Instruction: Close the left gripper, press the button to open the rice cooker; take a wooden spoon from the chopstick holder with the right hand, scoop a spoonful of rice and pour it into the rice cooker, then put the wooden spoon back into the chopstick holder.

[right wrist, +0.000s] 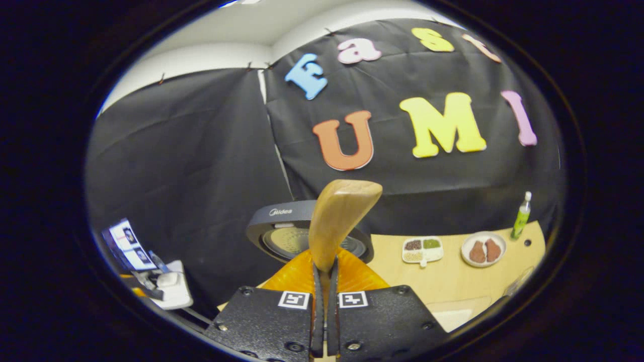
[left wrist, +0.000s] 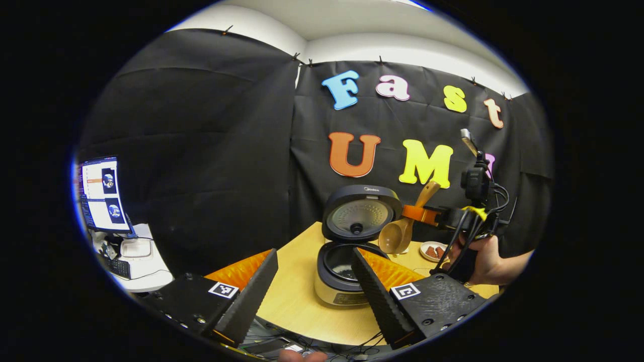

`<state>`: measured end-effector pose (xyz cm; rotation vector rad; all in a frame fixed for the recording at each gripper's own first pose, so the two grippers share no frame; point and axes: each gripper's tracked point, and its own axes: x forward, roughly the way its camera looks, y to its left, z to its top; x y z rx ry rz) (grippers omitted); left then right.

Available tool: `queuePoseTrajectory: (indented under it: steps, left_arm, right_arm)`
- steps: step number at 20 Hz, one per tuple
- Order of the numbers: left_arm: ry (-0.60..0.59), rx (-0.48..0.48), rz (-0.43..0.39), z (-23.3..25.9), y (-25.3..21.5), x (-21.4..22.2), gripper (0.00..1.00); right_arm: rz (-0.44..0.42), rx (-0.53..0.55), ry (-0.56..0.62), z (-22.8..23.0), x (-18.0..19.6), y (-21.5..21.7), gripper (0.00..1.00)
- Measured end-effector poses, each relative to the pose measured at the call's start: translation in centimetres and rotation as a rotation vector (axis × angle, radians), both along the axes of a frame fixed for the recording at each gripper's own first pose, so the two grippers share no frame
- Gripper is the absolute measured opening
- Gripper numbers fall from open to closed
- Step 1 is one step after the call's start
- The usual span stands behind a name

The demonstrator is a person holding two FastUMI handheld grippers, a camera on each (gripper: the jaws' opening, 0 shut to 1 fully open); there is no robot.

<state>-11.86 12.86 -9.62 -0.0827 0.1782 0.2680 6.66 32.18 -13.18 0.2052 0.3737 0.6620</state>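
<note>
The rice cooker (left wrist: 347, 271) stands on the wooden table with its lid (left wrist: 359, 213) raised; a little rice lies in its dark inner pot. My left gripper (left wrist: 314, 271) is open in front of it, fingers apart and holding nothing. Above the pot's right rim the right gripper (left wrist: 425, 214), held by a hand (left wrist: 490, 259), is shut on the wooden spoon (left wrist: 402, 229), whose bowl hangs tilted down toward the pot. In the right gripper view my right gripper (right wrist: 324, 274) clamps the spoon handle (right wrist: 337, 221), which rises upright before the cooker lid (right wrist: 282, 226).
A divided dish of grains (right wrist: 422, 249), a round plate with brown pieces (right wrist: 483, 250) and a green bottle (right wrist: 520, 216) sit at the table's far right. A monitor (left wrist: 103, 193) and a white device stand on a side desk at left. Cables lie by the table's near edge.
</note>
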Motion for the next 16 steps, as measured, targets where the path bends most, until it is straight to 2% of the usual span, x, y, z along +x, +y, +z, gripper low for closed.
queuePoseTrajectory:
  steps: [4,8,12,16]
  left_arm:
    - [-0.002,0.012,-0.088,0.1,-3.5,2.6,0.95]
    - [0.008,0.01,-0.153,-0.6,-7.1,4.9,0.95]
    - [0.012,0.006,-0.191,-1.0,-10.5,7.5,0.95]
    - [0.045,-0.011,-0.214,-2.3,-13.2,8.8,0.95]
  right_arm:
    - [-0.088,0.073,0.023,2.5,0.3,-6.9,0.08]
    - [-0.218,0.114,0.03,4.0,1.4,-16.6,0.08]
    - [-0.35,0.132,0.042,4.0,2.7,-25.6,0.08]
    - [-0.474,0.104,0.05,2.5,4.2,-33.7,0.08]
